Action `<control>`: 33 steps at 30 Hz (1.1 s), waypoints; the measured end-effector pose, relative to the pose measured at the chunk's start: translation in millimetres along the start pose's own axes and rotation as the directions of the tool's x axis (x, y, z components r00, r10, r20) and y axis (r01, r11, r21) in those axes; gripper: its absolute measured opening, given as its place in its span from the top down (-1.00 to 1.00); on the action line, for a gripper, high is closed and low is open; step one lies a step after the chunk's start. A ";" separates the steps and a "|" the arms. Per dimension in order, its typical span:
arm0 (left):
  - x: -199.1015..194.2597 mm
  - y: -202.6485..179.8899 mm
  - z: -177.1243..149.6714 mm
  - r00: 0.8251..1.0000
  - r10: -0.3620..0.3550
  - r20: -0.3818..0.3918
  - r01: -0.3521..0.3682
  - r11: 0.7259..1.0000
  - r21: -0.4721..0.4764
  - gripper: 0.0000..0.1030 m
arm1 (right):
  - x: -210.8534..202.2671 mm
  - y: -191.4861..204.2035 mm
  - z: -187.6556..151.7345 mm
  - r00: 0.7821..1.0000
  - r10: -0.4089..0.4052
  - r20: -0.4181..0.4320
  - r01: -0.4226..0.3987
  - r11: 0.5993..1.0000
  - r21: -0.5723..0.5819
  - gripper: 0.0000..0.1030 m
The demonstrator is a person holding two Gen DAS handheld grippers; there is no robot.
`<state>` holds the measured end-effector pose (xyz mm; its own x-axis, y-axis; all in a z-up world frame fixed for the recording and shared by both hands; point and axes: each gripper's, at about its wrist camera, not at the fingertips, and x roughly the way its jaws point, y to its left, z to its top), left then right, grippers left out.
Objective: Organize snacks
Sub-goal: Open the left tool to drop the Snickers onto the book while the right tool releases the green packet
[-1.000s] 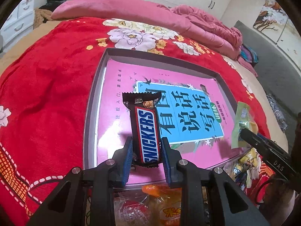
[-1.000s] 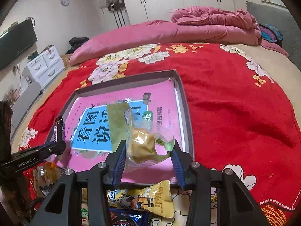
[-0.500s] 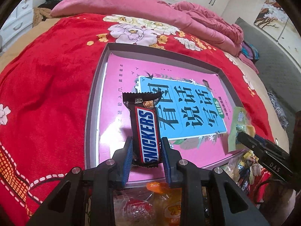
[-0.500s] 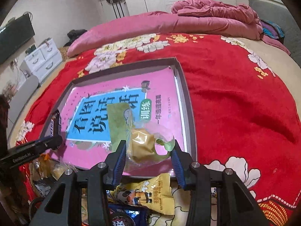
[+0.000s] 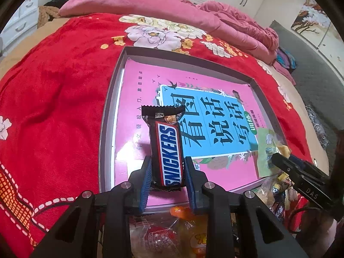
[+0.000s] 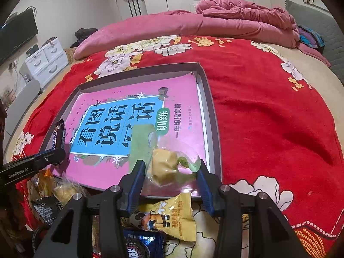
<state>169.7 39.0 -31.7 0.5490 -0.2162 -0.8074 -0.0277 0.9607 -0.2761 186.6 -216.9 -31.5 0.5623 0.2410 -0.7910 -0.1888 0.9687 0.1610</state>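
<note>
From the left wrist, a chocolate bar (image 5: 167, 150) is clamped upright between the pads of the left gripper (image 5: 167, 172), above the near left part of a shallow box (image 5: 107, 129) lined with a pink book (image 5: 137, 99).

From the right wrist, a clear snack bag (image 6: 165, 163) sits between the right gripper (image 6: 169, 172), whose jaws are opening; it is over the box's near right corner. A yellow packet (image 6: 169, 217) lies on the red blanket (image 6: 268, 118) below.
</note>
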 end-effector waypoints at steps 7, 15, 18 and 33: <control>-0.1 -0.4 -0.8 1.000 -0.006 0.002 0.006 1.000 -0.007 0.40 | -0.9 -0.8 -0.3 1.000 0.000 0.002 0.000 1.000 0.006 0.06; -1.2 0.8 -0.4 1.000 -0.012 0.007 0.012 1.000 -0.016 0.38 | -4.0 -6.2 0.7 1.000 0.024 0.008 -0.024 0.999 0.039 0.06; -3.7 2.9 0.0 1.000 -0.018 0.017 0.019 1.000 -0.025 0.29 | -6.6 -8.1 1.7 1.000 0.019 0.022 -0.020 0.999 0.047 0.05; -21.0 3.5 2.5 0.995 -0.048 0.082 0.049 0.999 -0.014 -0.02 | -25.2 -23.2 7.1 0.993 0.033 0.115 -0.047 0.992 0.119 -0.06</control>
<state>160.1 47.3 -14.4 0.6167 -0.2469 -0.7475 -0.0127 0.9463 -0.3230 182.6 -245.1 -11.1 0.6446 0.2784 -0.7120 -0.1179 0.9564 0.2672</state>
